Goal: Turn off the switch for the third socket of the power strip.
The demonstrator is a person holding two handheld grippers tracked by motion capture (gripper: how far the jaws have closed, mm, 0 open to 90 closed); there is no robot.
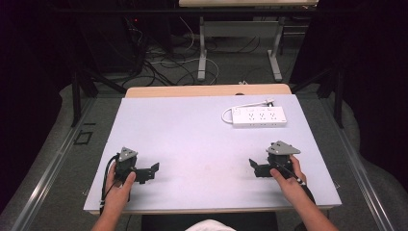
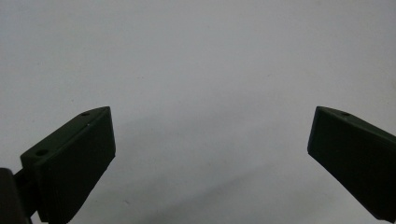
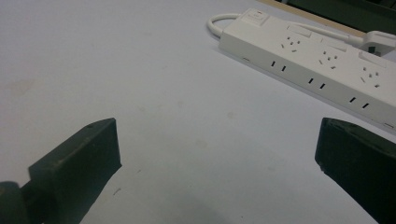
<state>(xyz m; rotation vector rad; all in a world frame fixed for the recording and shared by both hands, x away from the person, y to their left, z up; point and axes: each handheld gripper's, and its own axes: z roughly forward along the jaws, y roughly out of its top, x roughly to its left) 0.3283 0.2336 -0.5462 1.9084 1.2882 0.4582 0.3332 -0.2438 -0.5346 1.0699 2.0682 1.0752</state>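
Observation:
A white power strip [image 1: 259, 117] lies flat at the back right of the table, its white cord looped at its left end. In the right gripper view the power strip [image 3: 322, 65] runs across the upper right, beyond the jaws. My left gripper [image 1: 155, 171] rests near the front left of the table, held by a hand, jaws wide open and pointing right. My left gripper [image 2: 210, 154] has nothing between its jaws, just bare table. My right gripper [image 1: 254, 165] sits near the front right, jaws open and pointing left. My right gripper [image 3: 217, 158] is empty too.
The white table top [image 1: 192, 139] has a wooden strip along its far edge. Behind the table, cables lie on the floor beside the white legs of another table [image 1: 202, 53]. Dark frame posts stand at both sides.

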